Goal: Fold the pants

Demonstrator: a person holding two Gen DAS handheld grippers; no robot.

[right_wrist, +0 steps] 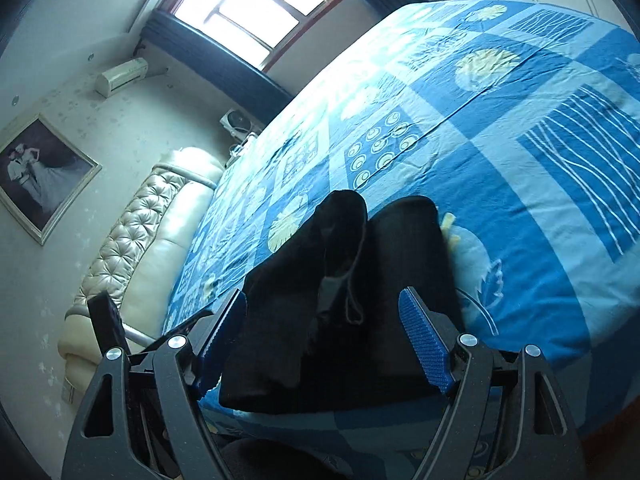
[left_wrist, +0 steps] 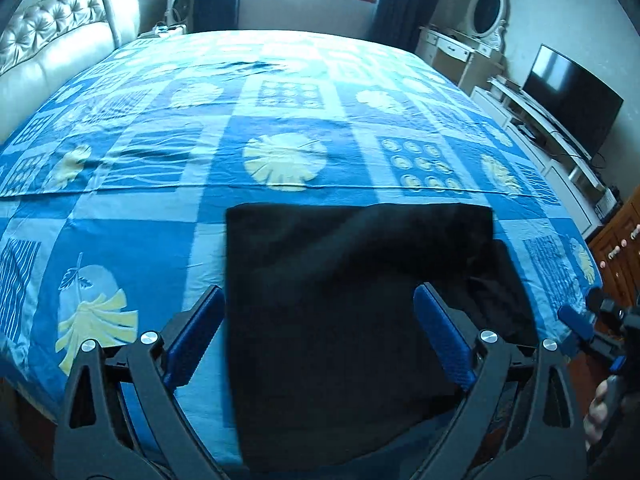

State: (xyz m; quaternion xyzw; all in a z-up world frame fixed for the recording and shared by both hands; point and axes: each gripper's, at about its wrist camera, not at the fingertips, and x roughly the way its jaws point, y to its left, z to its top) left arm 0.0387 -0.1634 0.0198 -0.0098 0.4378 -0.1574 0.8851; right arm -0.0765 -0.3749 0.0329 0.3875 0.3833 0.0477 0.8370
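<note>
The black pants [left_wrist: 344, 304] lie folded into a rough rectangle on the near edge of the bed, with a lower layer sticking out at the right. My left gripper [left_wrist: 320, 300] is open, its blue pads wide apart just above the pants, gripping nothing. In the right wrist view the pants [right_wrist: 348, 292] show as a thick stack with a rolled fold on top. My right gripper [right_wrist: 324, 304] is open, its fingers either side of that stack, holding nothing. The right gripper also shows at the right edge of the left wrist view [left_wrist: 576, 324].
The bed carries a blue patterned cover [left_wrist: 280, 120]. A tufted cream headboard [left_wrist: 60, 40] is at the left. A TV [left_wrist: 572, 100] on a white stand and a wooden cabinet [left_wrist: 620, 248] stand beyond the bed's right edge.
</note>
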